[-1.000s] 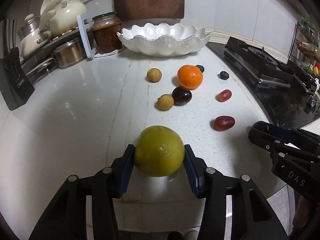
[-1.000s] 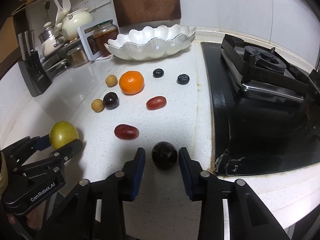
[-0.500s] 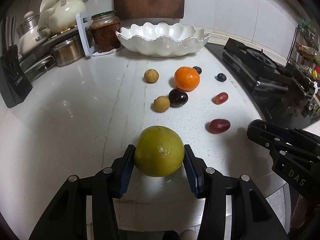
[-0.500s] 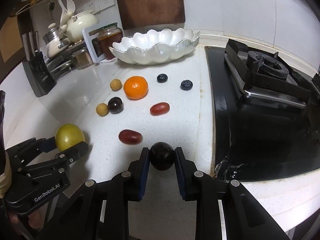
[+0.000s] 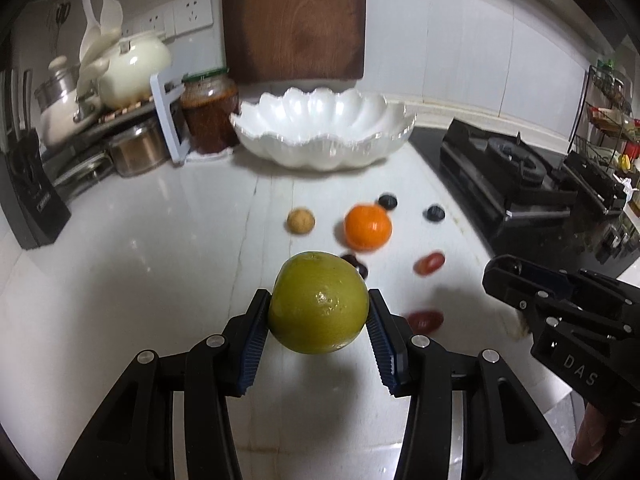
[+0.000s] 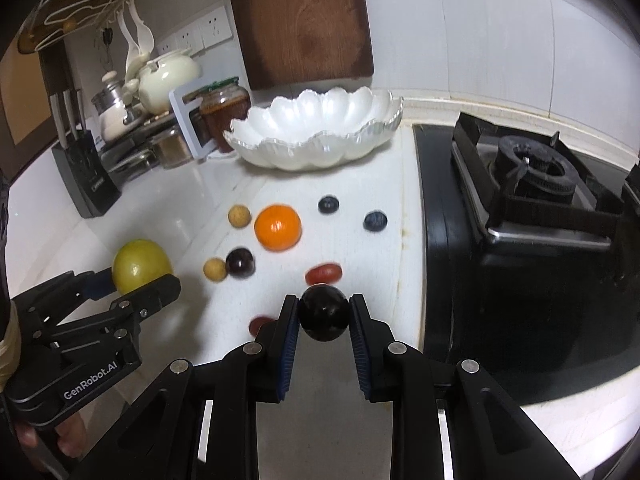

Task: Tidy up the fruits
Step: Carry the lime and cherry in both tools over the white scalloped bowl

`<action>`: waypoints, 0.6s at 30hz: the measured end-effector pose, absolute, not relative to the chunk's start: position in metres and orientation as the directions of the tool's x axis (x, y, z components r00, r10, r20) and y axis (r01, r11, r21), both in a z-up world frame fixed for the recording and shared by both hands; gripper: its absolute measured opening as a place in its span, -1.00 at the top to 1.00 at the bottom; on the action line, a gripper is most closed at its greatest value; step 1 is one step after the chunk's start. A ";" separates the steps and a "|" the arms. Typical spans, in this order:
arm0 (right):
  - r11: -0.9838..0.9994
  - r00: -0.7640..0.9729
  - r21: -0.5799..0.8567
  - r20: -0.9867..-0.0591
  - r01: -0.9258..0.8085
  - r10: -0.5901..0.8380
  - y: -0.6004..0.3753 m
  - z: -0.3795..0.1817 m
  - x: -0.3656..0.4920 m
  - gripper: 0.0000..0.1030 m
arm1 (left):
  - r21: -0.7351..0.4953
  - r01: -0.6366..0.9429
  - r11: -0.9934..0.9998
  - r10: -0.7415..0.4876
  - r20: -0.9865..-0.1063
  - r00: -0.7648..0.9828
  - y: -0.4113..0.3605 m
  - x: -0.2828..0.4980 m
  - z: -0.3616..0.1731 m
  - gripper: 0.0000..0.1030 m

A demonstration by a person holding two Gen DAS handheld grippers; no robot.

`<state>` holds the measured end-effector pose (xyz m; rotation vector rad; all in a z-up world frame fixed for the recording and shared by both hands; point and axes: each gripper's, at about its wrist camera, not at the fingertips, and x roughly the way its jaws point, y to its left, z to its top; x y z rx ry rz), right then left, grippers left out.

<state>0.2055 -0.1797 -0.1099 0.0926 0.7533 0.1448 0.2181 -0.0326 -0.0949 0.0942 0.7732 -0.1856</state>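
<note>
My left gripper [image 5: 318, 316] is shut on a large green citrus fruit [image 5: 318, 308] and holds it above the white counter; the fruit also shows in the right wrist view [image 6: 140, 266]. My right gripper [image 6: 323, 314] is shut on a dark round plum [image 6: 323, 313], lifted off the counter. A white scalloped bowl [image 5: 324, 132] [image 6: 316, 132] stands empty at the back. On the counter lie an orange [image 5: 367, 227] [image 6: 278, 227], two tan longans [image 6: 239, 215], a dark grape [image 6: 240, 263], two blueberries [image 6: 375, 221] and two red oblong fruits [image 6: 323, 274].
A black gas stove [image 6: 532, 216] fills the right side. At back left stand a jar [image 5: 208, 114], a white rack, pots and a teapot [image 5: 134, 68], and a knife block [image 5: 28, 192]. A wooden board [image 5: 294, 20] leans on the wall behind the bowl.
The right gripper closed on the dark plum and lifted it. The left gripper raised the green fruit off the counter. Both moved forward, toward the bowl.
</note>
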 end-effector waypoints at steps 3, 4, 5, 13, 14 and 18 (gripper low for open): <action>0.986 0.734 0.134 -0.660 -0.095 0.161 -0.180 -0.103 0.210 0.48 | 0.011 0.205 0.979 -0.142 -0.684 0.715 -0.033 0.224 -0.086 0.08; 0.986 0.739 0.135 -0.655 -0.094 0.160 -0.181 -0.100 0.211 0.48 | 0.010 0.207 0.978 -0.146 -0.677 0.721 -0.034 0.227 -0.082 0.08; 0.986 0.746 0.136 -0.647 -0.092 0.159 -0.181 -0.097 0.214 0.48 | 0.010 0.208 0.978 -0.147 -0.672 0.726 -0.034 0.230 -0.079 0.08; 0.987 0.796 0.131 -0.586 -0.090 0.150 -0.183 -0.072 0.233 0.48 | 0.009 0.204 0.979 -0.154 -0.625 0.765 -0.036 0.251 -0.053 0.08; 0.987 0.802 0.130 -0.579 -0.090 0.150 -0.183 -0.069 0.235 0.48 | 0.011 0.204 0.979 -0.154 -0.619 0.770 -0.035 0.253 -0.050 0.08; 0.989 0.825 0.119 -0.547 -0.090 0.141 -0.181 -0.054 0.246 0.48 | 0.017 0.202 0.979 -0.152 -0.596 0.788 -0.033 0.264 -0.038 0.08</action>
